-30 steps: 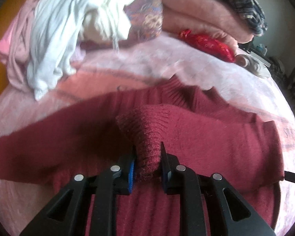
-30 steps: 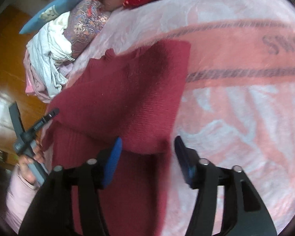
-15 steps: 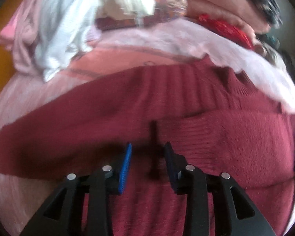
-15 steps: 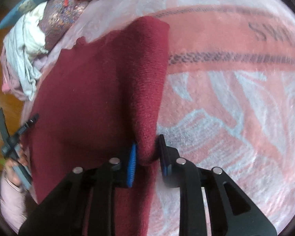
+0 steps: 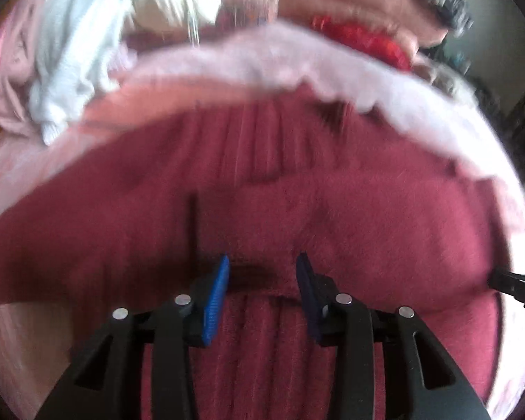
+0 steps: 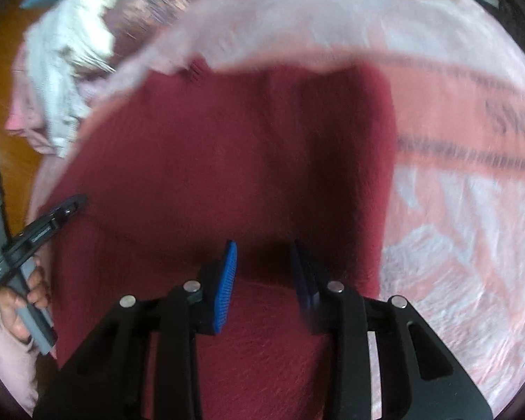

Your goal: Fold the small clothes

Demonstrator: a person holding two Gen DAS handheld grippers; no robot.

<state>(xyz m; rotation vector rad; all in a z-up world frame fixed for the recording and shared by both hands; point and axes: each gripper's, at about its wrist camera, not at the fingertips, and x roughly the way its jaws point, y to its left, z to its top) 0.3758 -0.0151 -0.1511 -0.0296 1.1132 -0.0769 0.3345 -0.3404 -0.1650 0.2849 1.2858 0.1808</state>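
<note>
Dark red knit: the sweater point(image 5: 297, 189) lies spread on a pink blanket point(image 5: 227, 56). Left wrist view, blurred: the left gripper point(image 5: 262, 269) hangs just over the knit, jaws parted and holding nothing; a heap of white and pink clothes point(image 5: 70, 52) sits at the blanket's far edge. Right wrist view: the right gripper point(image 6: 264, 255) is likewise parted and empty above a folded-over panel of the sweater point(image 6: 227, 161); the left gripper point(image 6: 35, 231), hand-held, shows at the left edge.
</note>
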